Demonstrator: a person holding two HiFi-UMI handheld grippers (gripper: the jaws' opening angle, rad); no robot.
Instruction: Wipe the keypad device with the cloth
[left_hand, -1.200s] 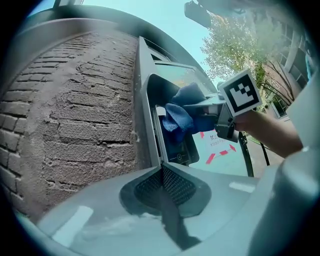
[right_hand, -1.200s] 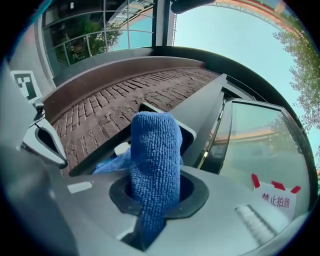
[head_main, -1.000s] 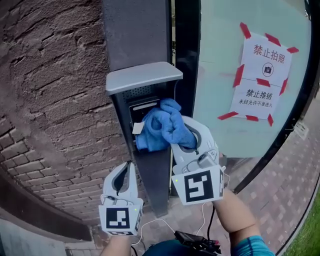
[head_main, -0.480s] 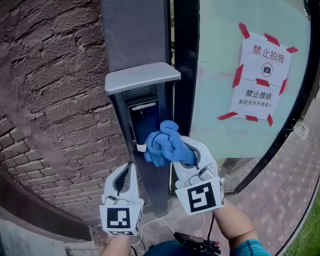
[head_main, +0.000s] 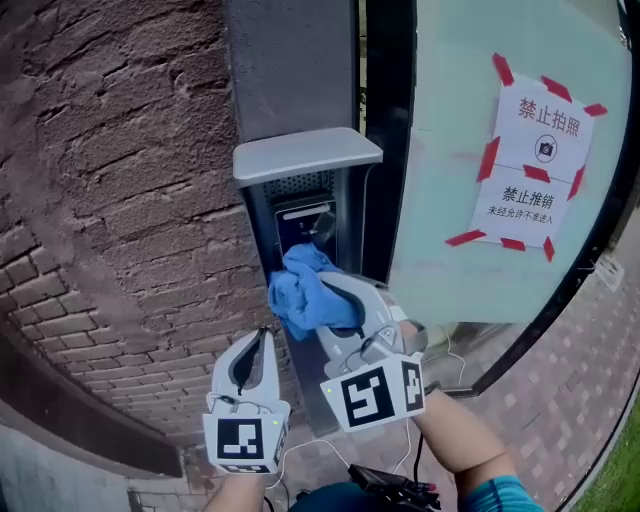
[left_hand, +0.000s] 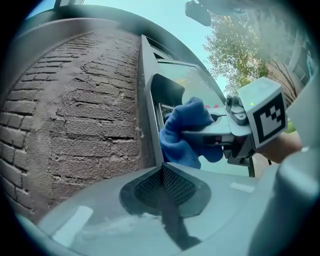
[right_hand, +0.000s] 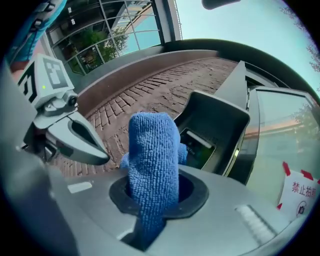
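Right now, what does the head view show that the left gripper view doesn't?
Only the head view: the taped sign in full, and the left gripper from outside with its marker cube. Only the left gripper view: a tree, and that gripper's jaws close up, shut on nothing. Both: the right gripper holding the cloth at the keypad device, beside the brick wall.
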